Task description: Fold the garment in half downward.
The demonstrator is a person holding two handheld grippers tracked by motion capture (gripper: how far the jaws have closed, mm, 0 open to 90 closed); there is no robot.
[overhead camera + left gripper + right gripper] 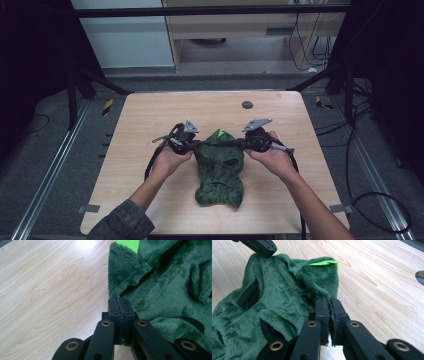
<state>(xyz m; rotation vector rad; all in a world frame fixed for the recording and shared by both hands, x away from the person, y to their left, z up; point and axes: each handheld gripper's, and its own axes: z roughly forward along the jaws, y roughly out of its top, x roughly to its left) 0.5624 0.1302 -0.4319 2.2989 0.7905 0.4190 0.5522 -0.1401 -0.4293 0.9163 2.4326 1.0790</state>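
A dark green plush garment [220,170] lies near the middle of the light wood table [150,125], stretched at its far edge between the two grippers and sagging toward the person in a crumpled, narrowing heap. Its pile is thick and fuzzy — fleece-like — with black ribbed trim [249,293] ringing several openings, and a bright lime-green tag [220,134] sticks up at the far edge, midway between the grippers. The left gripper [187,142], held in the person's left hand [170,157], has its jaws pressed fully together on the garment's far left corner; in the left gripper view the cloth edge disappears right at the closed jaw tips. The right gripper [250,142], in the right hand [272,155], is likewise clamped on the far right corner — in the right gripper view a thin sliver of gap shows between its pads, with green fleece pinched at the tips. A small dark round disc [247,104] sits on the table beyond the garment, well apart from it. A denim sleeve [122,222] covers the left forearm.
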